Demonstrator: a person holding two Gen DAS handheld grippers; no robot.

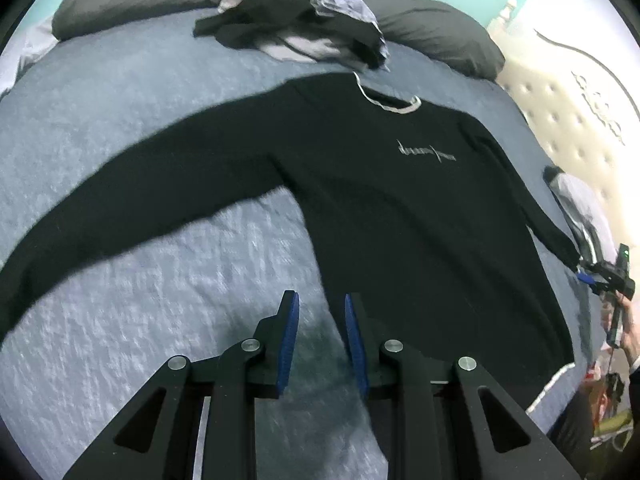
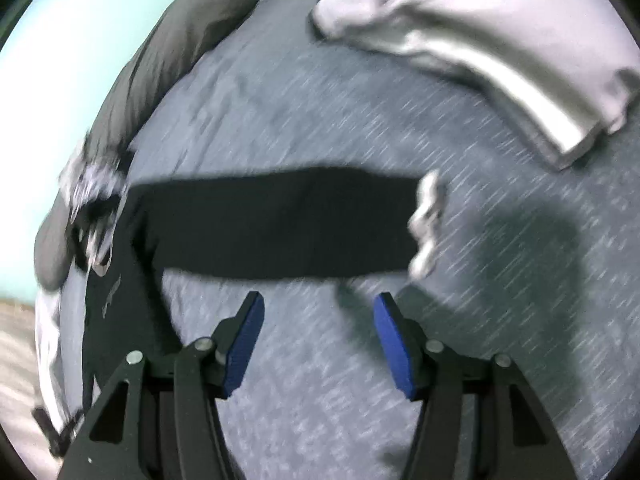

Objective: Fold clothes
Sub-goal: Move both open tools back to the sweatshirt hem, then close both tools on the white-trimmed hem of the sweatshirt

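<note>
Blue-grey bedding covers the bed (image 1: 140,128) in front of you, with dark pillows (image 1: 432,28) along the far edge and a heap of unfolded clothes (image 1: 304,28) resting against them. A black long-sleeved top (image 1: 400,216) lies spread flat, front up, in the middle of the bed, its pale collar toward the far side and its hem nearest you. One sleeve runs out to the left and the other to the right.

Your left gripper (image 1: 322,308) hovers above the near left side of the body, by the side seam. Its fingers are slightly parted, with nothing between them. Your right gripper (image 2: 318,300) hangs just short of the right sleeve (image 2: 280,224), near the pale cuff (image 2: 426,224). Its fingers are spread wide and empty. A folded pale garment (image 2: 480,48) sits further off on that side.

This top looks like soft, light knit: limp, likely to droop and drag on the bedding, and in no way fragile. A sensible hold is the cuff, where the edge is thicker, or the shoulder seam and hem corner together. Pinch through both layers so that the back comes up with the front.
</note>
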